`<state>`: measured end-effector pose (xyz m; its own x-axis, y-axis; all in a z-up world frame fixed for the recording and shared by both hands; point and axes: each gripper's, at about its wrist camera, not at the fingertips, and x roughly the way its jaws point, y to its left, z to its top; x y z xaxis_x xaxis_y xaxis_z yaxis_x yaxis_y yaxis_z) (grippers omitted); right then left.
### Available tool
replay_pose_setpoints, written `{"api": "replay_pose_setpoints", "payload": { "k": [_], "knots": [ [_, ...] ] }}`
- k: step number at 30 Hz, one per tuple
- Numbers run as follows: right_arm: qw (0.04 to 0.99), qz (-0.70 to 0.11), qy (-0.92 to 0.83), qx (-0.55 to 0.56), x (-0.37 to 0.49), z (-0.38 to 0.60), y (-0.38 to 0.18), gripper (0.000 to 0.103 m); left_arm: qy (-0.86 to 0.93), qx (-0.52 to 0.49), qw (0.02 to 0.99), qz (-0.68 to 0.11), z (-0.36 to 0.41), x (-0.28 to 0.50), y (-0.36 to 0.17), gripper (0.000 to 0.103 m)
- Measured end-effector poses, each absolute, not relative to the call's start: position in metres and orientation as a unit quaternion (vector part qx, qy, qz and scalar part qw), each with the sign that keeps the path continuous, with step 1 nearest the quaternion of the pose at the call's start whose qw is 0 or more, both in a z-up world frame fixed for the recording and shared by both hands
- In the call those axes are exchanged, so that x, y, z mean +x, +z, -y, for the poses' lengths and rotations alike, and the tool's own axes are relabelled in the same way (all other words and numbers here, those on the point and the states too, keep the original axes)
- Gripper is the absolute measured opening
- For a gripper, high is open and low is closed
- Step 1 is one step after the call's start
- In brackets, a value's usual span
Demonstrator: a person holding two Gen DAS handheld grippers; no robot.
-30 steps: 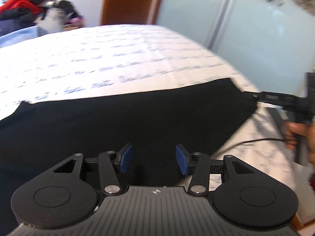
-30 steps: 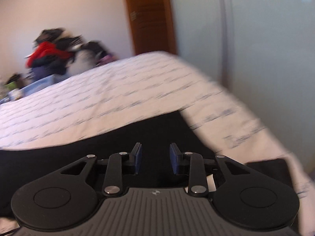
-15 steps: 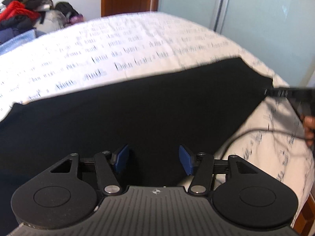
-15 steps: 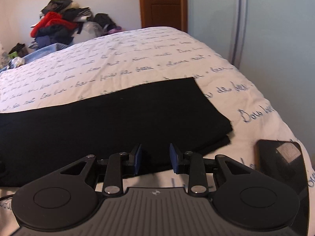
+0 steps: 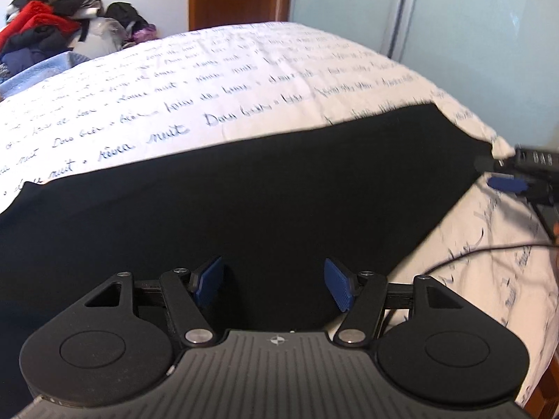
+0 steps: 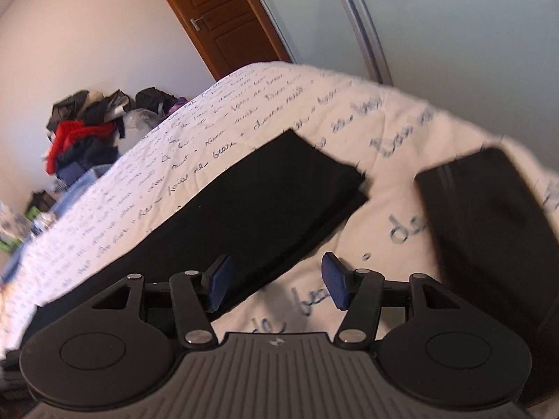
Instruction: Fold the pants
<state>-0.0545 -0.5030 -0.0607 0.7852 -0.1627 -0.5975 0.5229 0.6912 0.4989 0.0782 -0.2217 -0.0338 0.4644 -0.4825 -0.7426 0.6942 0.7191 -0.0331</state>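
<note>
Black pants [image 5: 244,202] lie flat as a long strip across the white bed; they also show in the right wrist view [image 6: 265,206], where the end looks doubled in two layers. My left gripper [image 5: 274,284] is open and empty, just above the near edge of the pants. My right gripper [image 6: 277,281] is open and empty, tilted, at the pants' near edge close to their right end. The right gripper also shows at the right edge of the left wrist view [image 5: 513,174], beside the pants' end corner.
The bed has a white cover with blue handwriting [image 5: 216,80]. A flat black device [image 6: 485,223] lies on the bed right of the pants. A thin black cable [image 5: 471,255] trails over the cover. A clothes pile [image 5: 45,31], a wooden door [image 6: 227,24] and frosted panels stand beyond.
Both grippers have opened wider. The right gripper has tilted and swung right, off the pants' near edge toward their end. The left gripper has stayed over the near edge.
</note>
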Motion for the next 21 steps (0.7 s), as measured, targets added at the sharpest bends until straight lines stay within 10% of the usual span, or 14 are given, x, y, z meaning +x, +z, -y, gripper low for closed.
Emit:
{"api": "replay_pose_setpoints", "payload": {
  "k": [13,21],
  "knots": [
    [0.846,-0.168,-0.228,0.453,-0.028,0.543,-0.082,0.051,-0.345,0.134,0.856,-0.360,0.228,0.077,-0.022,0.069],
    [0.841,-0.169,-0.246,0.450,-0.006,0.556,-0.087,0.010,-0.341,0.121,0.859,-0.362,0.230,0.085,-0.016,0.069]
  ]
}}
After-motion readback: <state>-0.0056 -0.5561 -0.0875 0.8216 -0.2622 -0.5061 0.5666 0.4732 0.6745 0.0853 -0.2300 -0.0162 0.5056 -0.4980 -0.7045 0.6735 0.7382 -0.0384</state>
